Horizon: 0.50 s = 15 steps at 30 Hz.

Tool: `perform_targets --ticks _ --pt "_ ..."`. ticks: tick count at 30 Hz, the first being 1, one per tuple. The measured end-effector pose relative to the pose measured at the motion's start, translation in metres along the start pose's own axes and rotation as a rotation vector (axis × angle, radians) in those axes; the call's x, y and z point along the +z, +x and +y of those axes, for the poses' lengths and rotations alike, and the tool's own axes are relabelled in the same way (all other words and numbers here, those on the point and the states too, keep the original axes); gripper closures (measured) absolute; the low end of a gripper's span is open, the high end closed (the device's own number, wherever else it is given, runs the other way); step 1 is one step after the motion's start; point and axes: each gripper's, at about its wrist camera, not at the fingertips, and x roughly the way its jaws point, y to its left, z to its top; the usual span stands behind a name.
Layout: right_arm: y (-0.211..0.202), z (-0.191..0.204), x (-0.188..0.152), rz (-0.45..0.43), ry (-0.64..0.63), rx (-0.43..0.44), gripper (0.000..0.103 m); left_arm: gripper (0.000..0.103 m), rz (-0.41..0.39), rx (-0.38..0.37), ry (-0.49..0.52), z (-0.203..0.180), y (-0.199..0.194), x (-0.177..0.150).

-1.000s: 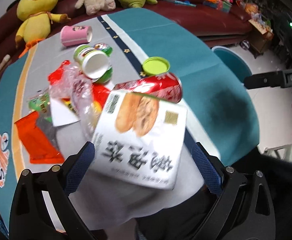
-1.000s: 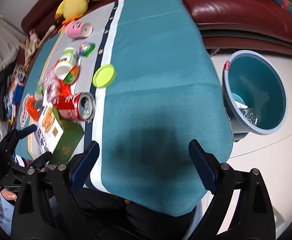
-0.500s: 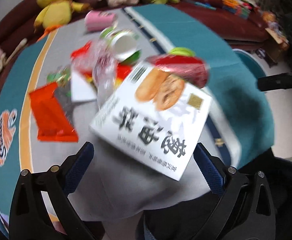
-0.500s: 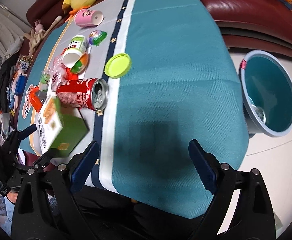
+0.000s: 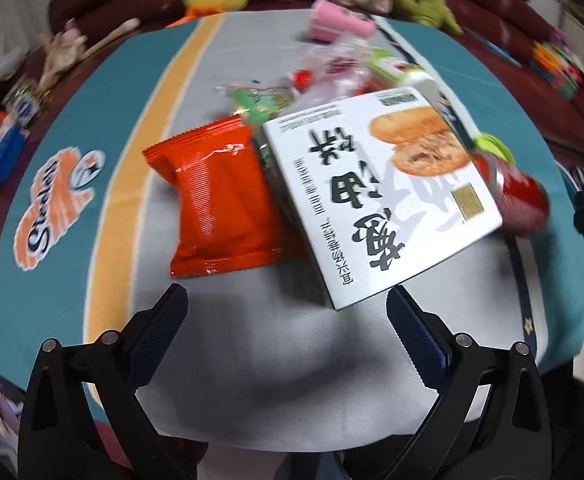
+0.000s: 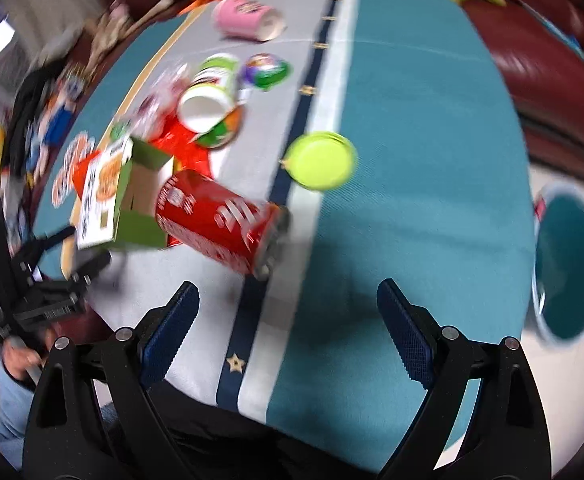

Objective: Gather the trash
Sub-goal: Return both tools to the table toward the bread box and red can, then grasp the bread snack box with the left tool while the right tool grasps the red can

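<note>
I have both grippers above the near edge of the table [image 6: 432, 120], and I think this is so that each one can take 1 piece of trash from the pile in front of me.

The left gripper [image 5: 286, 312] has its jaws wide apart and nothing is between them. Just ahead of it, at 1 o'clock, lies the cookie box [image 5: 380, 196]. The box has its white printed face up and it looks tilted, its near corner higher than the cloth, but I cannot tell what it rests on. Its long axis goes from 7 o'clock to 1 o'clock in the left view. In the right view I see that its far end is open, so the mouth points away from me. Touching its left side is the orange packet [image 5: 222, 200], flat on the cloth, with its long axis from 11 to 5 o'clock.

The right gripper [image 6: 288, 316] is also spread wide and empty. The red can [image 6: 220, 224] lies on its side ahead of it at 11 o'clock, right beside the box. Its long axis goes from 10 to 4 o'clock, and its top end points to 4 o'clock, toward the bin [image 6: 568, 268]. The bin stands on the floor at 3 o'clock, past the table edge, so I judge that the right side is the better one for carrying. The green lid [image 6: 322, 160] lies apart, at 12 o'clock.
</note>
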Motion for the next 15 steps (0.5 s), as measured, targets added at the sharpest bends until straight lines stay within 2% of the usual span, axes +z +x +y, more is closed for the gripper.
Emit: perform_targets --ticks 4,7,13,15 --pt "0.017 0.029 0.025 0.037 -0.193 -0.031 0.016 0.003 -0.002 -0.017 -0.057 0.006 -0.007 -0.006" --pt "0.031 0.049 0.034 0.078 -0.332 -0.016 0.016 0.003 -0.008 -0.021 -0.071 0.002 -0.015 -0.009" --pt "0.056 0.077 0.026 0.15 -0.528 0.007 0.016 0.003 -0.017 -0.031 -0.113 -0.005 -0.032 -0.013" --pt "0.065 0.082 0.021 0.167 -0.555 0.022 0.019 0.003 -0.024 -0.026 -0.114 -0.008 -0.036 -0.009"
